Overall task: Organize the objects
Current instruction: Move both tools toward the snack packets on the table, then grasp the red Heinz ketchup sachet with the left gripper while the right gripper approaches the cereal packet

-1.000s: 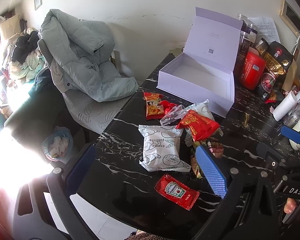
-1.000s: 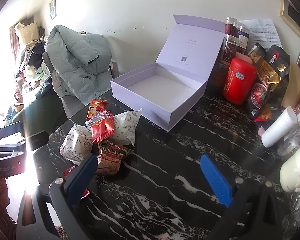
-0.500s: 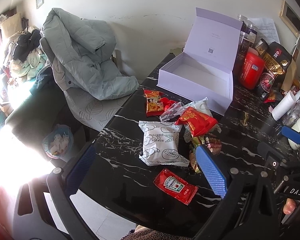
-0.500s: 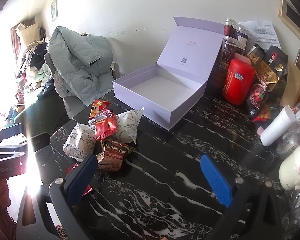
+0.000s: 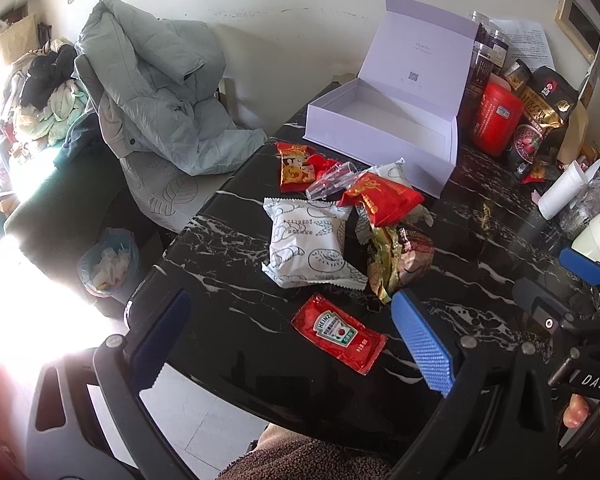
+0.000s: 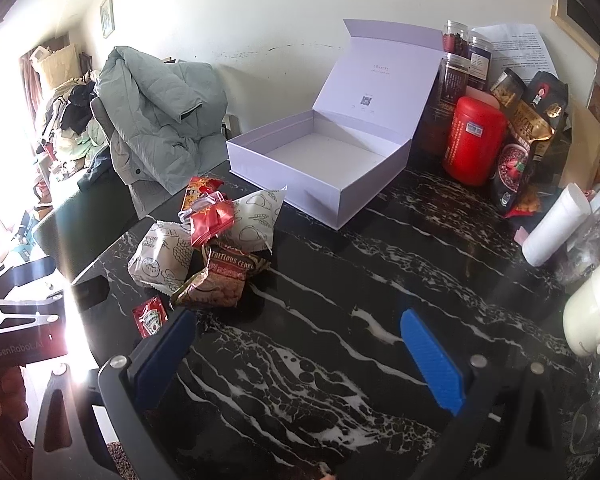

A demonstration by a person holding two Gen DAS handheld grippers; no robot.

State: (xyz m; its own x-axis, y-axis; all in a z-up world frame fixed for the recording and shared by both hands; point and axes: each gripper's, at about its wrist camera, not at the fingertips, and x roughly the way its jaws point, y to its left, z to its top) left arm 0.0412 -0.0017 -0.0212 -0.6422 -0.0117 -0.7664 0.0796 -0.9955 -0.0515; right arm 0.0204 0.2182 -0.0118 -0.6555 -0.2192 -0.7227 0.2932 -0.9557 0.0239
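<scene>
An open, empty lilac box (image 5: 384, 128) (image 6: 324, 164) stands at the back of the black marble table (image 5: 228, 344). A pile of snack packets lies in front of it: a white bread packet (image 5: 308, 248) (image 6: 160, 256), a red packet (image 5: 380, 198) (image 6: 212, 220), a cereal packet (image 5: 400, 256) (image 6: 220, 276), an orange-red packet (image 5: 294, 164). A Heinz ketchup sachet (image 5: 338, 332) (image 6: 150, 316) lies nearest me. My left gripper (image 5: 292, 340) is open, above the sachet. My right gripper (image 6: 296, 352) is open and empty over bare table right of the pile.
Jars, a red canister (image 6: 474, 140), snack bags and a white tube (image 6: 556, 224) crowd the table's right and back. A chair with a grey-green jacket (image 5: 156, 92) stands left of the table. A small bin (image 5: 108, 260) sits on the floor below.
Both grippers have drawn back slightly toward me; the sachet and pile sit a little further into each view. Nothing on the table has moved.
</scene>
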